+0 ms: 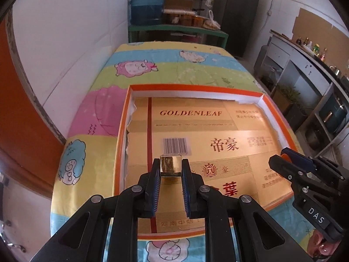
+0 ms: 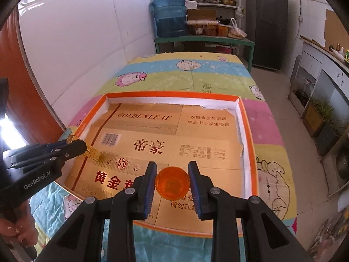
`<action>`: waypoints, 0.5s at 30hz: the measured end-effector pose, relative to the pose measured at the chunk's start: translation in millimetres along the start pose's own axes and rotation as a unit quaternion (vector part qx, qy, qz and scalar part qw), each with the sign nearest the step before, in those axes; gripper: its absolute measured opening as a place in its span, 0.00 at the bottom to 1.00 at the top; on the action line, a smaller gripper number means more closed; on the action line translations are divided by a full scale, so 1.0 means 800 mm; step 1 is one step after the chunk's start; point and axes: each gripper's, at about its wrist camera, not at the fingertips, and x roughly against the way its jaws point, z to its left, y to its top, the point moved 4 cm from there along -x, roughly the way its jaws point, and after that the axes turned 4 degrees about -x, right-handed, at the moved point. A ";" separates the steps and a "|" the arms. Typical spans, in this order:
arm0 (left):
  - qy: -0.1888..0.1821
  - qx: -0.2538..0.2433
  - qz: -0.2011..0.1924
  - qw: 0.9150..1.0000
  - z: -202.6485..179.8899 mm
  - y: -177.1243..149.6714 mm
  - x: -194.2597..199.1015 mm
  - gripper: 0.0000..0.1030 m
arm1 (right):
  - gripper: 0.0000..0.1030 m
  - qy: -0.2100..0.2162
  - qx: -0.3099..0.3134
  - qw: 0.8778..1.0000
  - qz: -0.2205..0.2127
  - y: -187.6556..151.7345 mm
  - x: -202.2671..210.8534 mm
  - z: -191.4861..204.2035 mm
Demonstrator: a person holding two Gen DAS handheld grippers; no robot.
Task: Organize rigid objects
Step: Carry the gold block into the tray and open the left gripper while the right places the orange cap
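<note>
Your jaws are clenched on both sides, each around its own item. Your left gripper (image 1: 171,168) is grasping a small shiny gold box (image 1: 170,166) between its blue pads; the box sits at the very tips of the fingers, held above the near half of the orange-rimmed tray (image 1: 123,118), just in front of the barcode printed on the tray's lining. Your right gripper (image 2: 172,180) is grasping a round, translucent orange container (image 2: 172,183), its circular face turned toward the camera, held over the near right part of the same tray (image 2: 247,131).

The tray is shallow, with white inner walls, and its floor is covered by a flattened gold GOLDENLEAF carton (image 1: 196,131), torn along its left and far edges. The tray lies on a surface draped with a cartoon-sheep cloth (image 1: 152,65) striped in yellow, pink, blue and green.

From the right wrist view, your left gripper (image 2: 84,147) reaches in over the tray's left rim, with the gold box (image 2: 92,152) poking out past its tips. From the left wrist view, your right gripper (image 1: 281,157) is over the tray's right rim. Beyond the tray's far end stands a blue water jug (image 1: 147,2) on a green shelf unit (image 1: 178,31).
</note>
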 end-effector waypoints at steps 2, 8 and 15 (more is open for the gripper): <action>0.002 -0.004 -0.003 1.000 0.000 -0.001 -0.003 0.18 | 0.29 0.000 0.000 1.000 0.003 -0.001 -0.006 0.001; 0.011 -0.009 -0.008 1.000 -0.002 -0.002 -0.005 0.18 | 0.29 0.000 0.000 1.000 0.008 -0.003 -0.015 0.004; 0.011 -0.017 -0.012 1.000 -0.003 -0.006 -0.011 0.18 | 0.29 -0.008 0.002 1.000 0.017 -0.007 -0.026 0.003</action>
